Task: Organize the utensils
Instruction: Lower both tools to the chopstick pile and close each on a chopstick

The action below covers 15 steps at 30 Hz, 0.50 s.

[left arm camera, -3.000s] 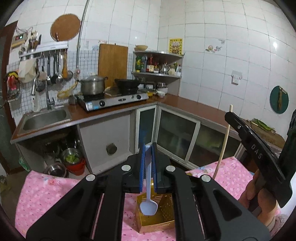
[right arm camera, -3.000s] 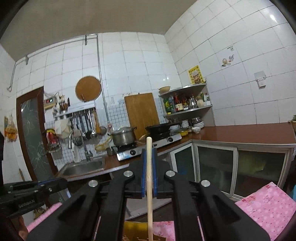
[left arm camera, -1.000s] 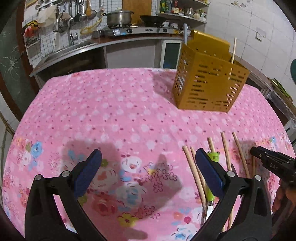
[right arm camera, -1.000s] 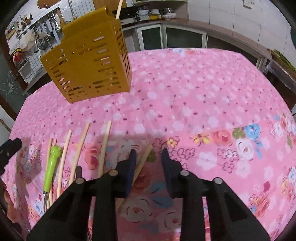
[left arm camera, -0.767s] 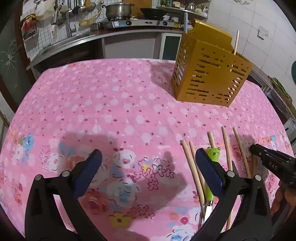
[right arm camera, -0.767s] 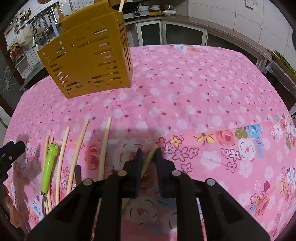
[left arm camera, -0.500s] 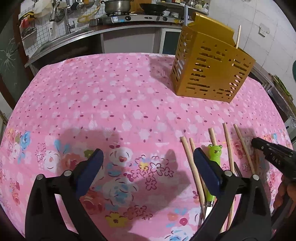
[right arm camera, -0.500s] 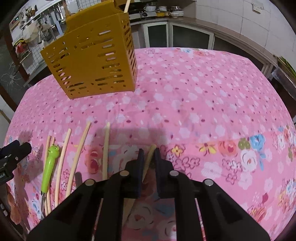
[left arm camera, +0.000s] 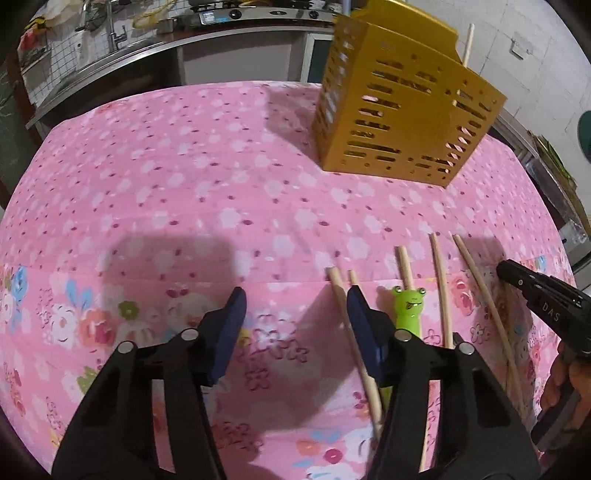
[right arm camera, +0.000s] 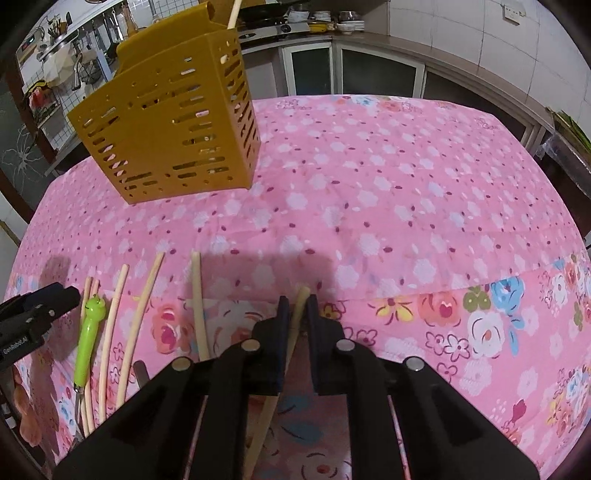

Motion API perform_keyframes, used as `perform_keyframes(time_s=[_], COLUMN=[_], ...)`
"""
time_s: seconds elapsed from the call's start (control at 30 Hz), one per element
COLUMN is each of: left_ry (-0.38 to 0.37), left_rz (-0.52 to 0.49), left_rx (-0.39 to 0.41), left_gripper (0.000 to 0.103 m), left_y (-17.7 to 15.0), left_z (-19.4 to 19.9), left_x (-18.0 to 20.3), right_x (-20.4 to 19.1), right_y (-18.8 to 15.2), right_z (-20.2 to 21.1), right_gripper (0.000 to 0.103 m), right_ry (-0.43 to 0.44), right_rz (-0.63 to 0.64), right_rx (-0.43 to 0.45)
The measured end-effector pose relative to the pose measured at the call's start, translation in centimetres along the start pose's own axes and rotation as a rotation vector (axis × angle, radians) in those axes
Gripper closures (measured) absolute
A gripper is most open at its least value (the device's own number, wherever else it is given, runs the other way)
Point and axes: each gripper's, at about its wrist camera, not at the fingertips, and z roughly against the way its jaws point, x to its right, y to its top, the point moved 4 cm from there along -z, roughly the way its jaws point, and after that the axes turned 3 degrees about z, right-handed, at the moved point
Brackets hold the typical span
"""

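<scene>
A yellow slotted utensil holder (left arm camera: 402, 107) stands on the pink floral tablecloth (left arm camera: 184, 192), with one chopstick upright in it; it also shows in the right wrist view (right arm camera: 173, 114). Several wooden chopsticks (left arm camera: 439, 291) and a green frog-handled utensil (left arm camera: 408, 306) lie in a row on the cloth. My left gripper (left arm camera: 295, 306) is open just left of the leftmost chopstick (left arm camera: 351, 332). My right gripper (right arm camera: 297, 301) is shut on a chopstick (right arm camera: 300, 301) that lies on the cloth, right of the other chopsticks (right arm camera: 197, 302).
The table's far edge faces a kitchen counter with a sink (left arm camera: 110, 48) and a stove (left arm camera: 258, 14). Cabinets (right arm camera: 369, 74) run along the back right. The other gripper shows at the right edge of the left wrist view (left arm camera: 546, 306).
My left gripper's jaws have narrowed from wide open and sit lower, near the leftmost chopstick. My right gripper has closed on the rightmost chopstick.
</scene>
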Motion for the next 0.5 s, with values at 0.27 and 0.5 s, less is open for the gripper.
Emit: perform_keyframes(time_s=[0.27,0.5], left_ry=[-0.009,-0.008], left_rz=[-0.009,-0.024], left_rx=[-0.032,-0.049], left_gripper=[0.069,0.077], left_y=[0.7,0.8], left_z=[-0.8,-1.1], left_x=[1.1,1.5], right_x=[0.2,0.0], right_y=[-0.1,-0.1], right_z=[0.0,0.0], right_gripper=[0.093,0.093], right_ry=[0.011,0.001], right_rz=[0.005,0.006], right_rx=[-0.007,-0.04])
